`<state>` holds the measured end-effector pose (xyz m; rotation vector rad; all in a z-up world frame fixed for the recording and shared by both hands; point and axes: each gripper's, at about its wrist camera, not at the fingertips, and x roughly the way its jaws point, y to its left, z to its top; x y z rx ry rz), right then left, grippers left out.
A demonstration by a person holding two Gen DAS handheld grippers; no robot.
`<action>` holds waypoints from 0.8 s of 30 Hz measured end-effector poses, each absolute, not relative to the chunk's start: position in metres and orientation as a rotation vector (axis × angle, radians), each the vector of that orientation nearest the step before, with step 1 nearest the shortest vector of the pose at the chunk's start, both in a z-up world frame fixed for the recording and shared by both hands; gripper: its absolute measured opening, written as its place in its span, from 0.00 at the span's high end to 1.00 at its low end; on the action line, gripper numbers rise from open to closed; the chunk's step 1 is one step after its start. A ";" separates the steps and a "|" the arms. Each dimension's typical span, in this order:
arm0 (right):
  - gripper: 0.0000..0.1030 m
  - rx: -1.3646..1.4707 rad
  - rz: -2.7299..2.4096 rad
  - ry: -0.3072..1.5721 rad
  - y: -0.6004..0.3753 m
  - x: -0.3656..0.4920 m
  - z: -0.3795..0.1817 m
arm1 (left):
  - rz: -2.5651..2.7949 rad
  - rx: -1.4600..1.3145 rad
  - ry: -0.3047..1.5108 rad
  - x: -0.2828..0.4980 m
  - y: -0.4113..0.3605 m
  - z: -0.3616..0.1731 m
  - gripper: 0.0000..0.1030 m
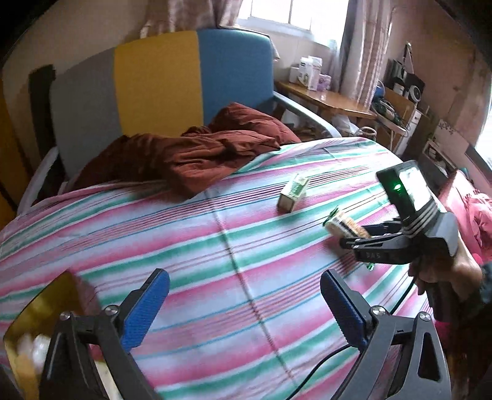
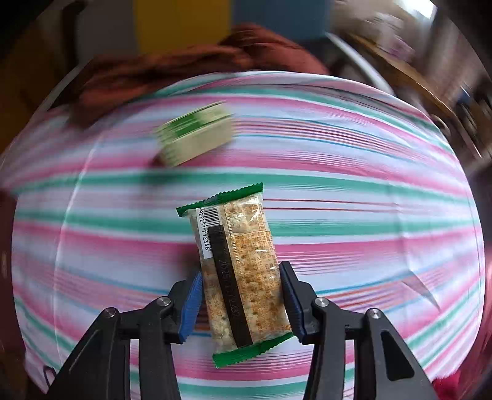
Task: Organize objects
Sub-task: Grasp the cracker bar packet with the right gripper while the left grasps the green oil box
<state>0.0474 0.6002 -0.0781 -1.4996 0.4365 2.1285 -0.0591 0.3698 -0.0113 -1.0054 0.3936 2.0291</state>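
On striped bed [image 1: 215,246], right tongs [image 2: 241,295] grip the cracker packet [image 2: 236,264], left tongs [image 1: 244,310] wide and empty, small box [image 1: 293,192] not yet collected.

A striped bedspread [image 1: 215,234] in pink, green and pale blue fills the middle of the frame. A rumpled rust-red blanket [image 1: 196,150] lies at its far edge, against a headboard [image 1: 160,80] panelled grey, yellow and blue. In the upper right a wooden desk [image 1: 326,98] stands under a bright window [image 1: 292,15] with patterned curtains [image 1: 363,46], white boxes [image 1: 307,72] on it.
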 end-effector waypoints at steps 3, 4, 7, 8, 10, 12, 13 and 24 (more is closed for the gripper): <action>0.54 -1.452 2.082 0.502 0.613 0.060 -0.076 | 1.986 -1.009 0.429 -0.065 0.404 -0.021 0.13; 0.54 -1.456 2.074 0.509 0.615 0.059 -0.077 | 1.972 -1.012 0.436 -0.068 0.413 -0.024 0.16; 0.53 -1.492 2.057 0.514 0.615 0.060 -0.083 | 1.931 -1.024 0.472 -0.077 0.446 -0.037 0.26; 0.53 -1.498 2.054 0.512 0.616 0.060 -0.084 | 1.921 -1.031 0.484 -0.080 0.455 -0.041 0.28; 0.53 -1.510 2.052 0.519 0.617 0.059 -0.085 | 1.903 -1.038 0.512 -0.086 0.476 -0.049 0.28; 0.53 -1.523 2.045 0.525 0.618 0.060 -0.088 | 1.883 -1.041 0.533 -0.093 0.496 -0.057 0.28; 0.53 -1.527 2.046 0.522 0.618 0.060 -0.088 | 1.875 -1.046 0.532 -0.096 0.502 -0.059 0.28; 0.52 -1.529 2.051 0.549 0.632 0.051 -0.093 | 1.811 -1.060 0.635 -0.115 0.580 -0.096 0.33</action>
